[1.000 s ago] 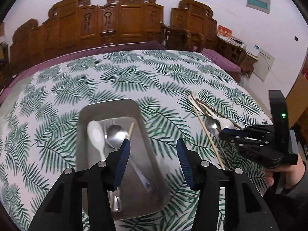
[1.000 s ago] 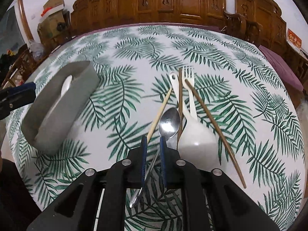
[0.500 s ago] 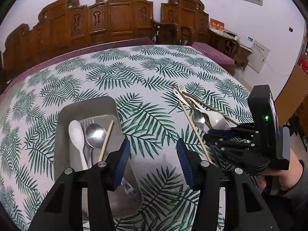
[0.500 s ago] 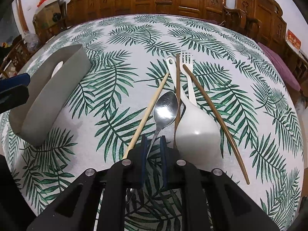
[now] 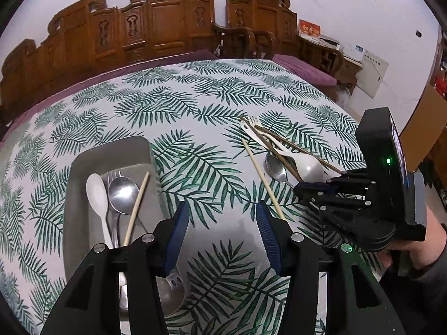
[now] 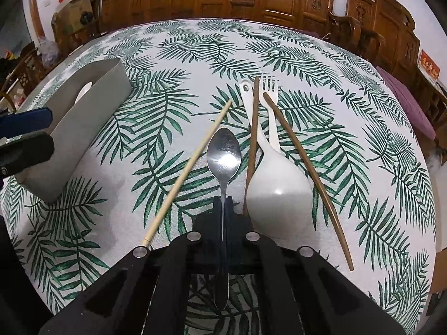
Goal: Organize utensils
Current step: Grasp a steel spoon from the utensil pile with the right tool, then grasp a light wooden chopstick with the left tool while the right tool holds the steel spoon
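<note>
- Right gripper (image 6: 223, 209): its jaws have just been closing and now pinch the handle of the metal spoon (image 6: 224, 157), whose bowl lies on the cloth at 12 o'clock from the tips.
- Lift straight up before you travel; the pale chopstick (image 6: 187, 169) lies close at 10 o'clock and the white ladle (image 6: 278, 192) close at 2 o'clock.
- Keep the grip firm: a thin handle may pivot, in my judgement.
- Carry toward the grey tray (image 6: 83, 128) at 10 o'clock, well apart from the pile.
- Left gripper (image 5: 222, 233): spread, empty, hovering over bare tablecloth (image 5: 195, 106).
- Lay the spoon alongside the one already in the tray.
- Writing: a red sign (image 5: 309, 30) at 1 o'clock bears characters too small to read.
</note>
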Tool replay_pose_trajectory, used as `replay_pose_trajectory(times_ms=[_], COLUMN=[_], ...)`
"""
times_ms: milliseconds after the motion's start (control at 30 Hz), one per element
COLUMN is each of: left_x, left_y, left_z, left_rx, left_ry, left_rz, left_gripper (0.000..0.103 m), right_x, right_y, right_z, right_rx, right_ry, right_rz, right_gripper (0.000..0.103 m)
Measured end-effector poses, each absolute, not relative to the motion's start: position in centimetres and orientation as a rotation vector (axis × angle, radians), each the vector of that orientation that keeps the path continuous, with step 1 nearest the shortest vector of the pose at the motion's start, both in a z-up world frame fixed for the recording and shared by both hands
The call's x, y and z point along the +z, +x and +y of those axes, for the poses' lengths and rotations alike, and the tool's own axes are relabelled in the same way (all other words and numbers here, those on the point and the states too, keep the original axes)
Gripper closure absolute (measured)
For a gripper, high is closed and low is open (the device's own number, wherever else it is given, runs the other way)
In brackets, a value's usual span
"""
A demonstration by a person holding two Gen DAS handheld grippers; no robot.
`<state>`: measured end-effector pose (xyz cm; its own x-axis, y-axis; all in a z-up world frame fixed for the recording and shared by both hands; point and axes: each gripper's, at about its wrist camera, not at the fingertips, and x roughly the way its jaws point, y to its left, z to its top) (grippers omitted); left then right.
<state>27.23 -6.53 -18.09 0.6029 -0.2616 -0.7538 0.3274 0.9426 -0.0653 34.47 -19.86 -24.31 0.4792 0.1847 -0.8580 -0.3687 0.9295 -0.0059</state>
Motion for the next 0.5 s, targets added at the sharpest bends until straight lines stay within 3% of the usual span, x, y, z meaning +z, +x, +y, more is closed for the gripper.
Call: replay_pose_trajectory(times_ms=[500], left_x=[-18.6], left_y=[27.2], left_z=[-7.3], left_rx=[-0.348], left_ry=[0.091], left_rz=[0.869], left_gripper=[0.056], right_x=[-23.2], right_y=[34.3], right_z=[-20.5], right_rx=[0.353], right_ry=[-0.159], right_rz=[0.979], right_gripper=[0.100])
